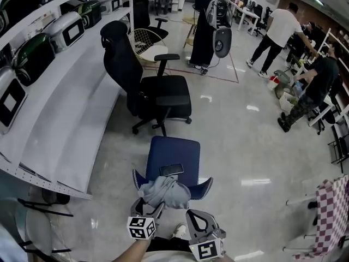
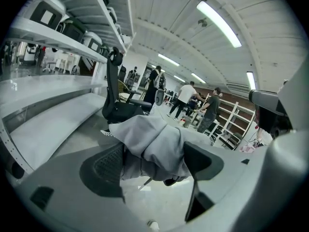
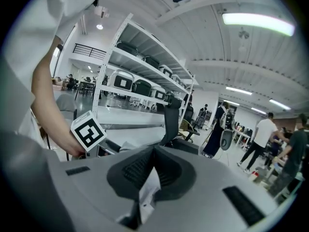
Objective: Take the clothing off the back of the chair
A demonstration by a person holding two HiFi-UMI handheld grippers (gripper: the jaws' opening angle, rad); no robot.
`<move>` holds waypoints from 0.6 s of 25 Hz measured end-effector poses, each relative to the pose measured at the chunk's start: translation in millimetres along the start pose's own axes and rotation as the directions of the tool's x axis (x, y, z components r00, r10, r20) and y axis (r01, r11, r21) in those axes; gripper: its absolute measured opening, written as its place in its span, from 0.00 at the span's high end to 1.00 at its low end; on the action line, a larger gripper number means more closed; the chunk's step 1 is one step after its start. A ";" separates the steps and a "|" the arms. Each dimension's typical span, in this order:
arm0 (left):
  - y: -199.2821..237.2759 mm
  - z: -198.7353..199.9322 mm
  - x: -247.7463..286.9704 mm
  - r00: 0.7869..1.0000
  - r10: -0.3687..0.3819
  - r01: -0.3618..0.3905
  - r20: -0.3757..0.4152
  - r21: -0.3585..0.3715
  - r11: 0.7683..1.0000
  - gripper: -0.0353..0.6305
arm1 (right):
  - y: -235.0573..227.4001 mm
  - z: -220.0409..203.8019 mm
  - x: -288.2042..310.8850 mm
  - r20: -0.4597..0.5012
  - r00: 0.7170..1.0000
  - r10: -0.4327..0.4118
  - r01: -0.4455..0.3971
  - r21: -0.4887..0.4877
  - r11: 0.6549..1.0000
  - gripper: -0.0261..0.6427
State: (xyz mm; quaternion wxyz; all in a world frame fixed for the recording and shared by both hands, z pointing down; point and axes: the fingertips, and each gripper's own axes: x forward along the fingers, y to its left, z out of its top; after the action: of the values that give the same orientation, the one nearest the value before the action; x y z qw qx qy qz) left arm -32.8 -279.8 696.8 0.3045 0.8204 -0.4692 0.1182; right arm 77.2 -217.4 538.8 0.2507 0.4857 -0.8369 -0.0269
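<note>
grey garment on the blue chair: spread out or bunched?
Bunched. The grey garment sits in a crumpled heap on the back of the blue chair, between the wide-apart jaws of the left gripper.

1. Front and centre, right gripper (image 3: 154,150), jaws closed tip to tip.
2. Below the tips, a pale sliver (image 3: 147,195) in the slit, cloth or floor, impossible to tell.
3. Over at the left, a bare forearm (image 3: 48,100) coming down to the left gripper's marker cube (image 3: 88,131).
4. Just beyond the jaws, a black office chair (image 3: 170,117), upright.
5. Behind it, a white shelf rack (image 3: 140,58), cases lined along its upper shelves.
6. Far right, several people standing, among them a person in a white shirt (image 3: 264,132).
</note>
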 end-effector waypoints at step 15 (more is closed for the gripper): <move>-38.4 29.3 -29.6 0.971 -0.205 0.205 0.120 0.015 0.979 0.84 | 12.8 -1.5 -5.5 -0.002 1.000 -0.009 0.009 0.013 1.000 0.94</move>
State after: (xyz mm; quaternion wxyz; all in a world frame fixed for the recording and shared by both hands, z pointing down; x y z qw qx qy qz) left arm -18.9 -262.6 644.6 0.2850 0.8706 -0.3994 0.0367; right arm 69.8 -205.9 541.7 0.2482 0.4910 -0.8348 -0.0223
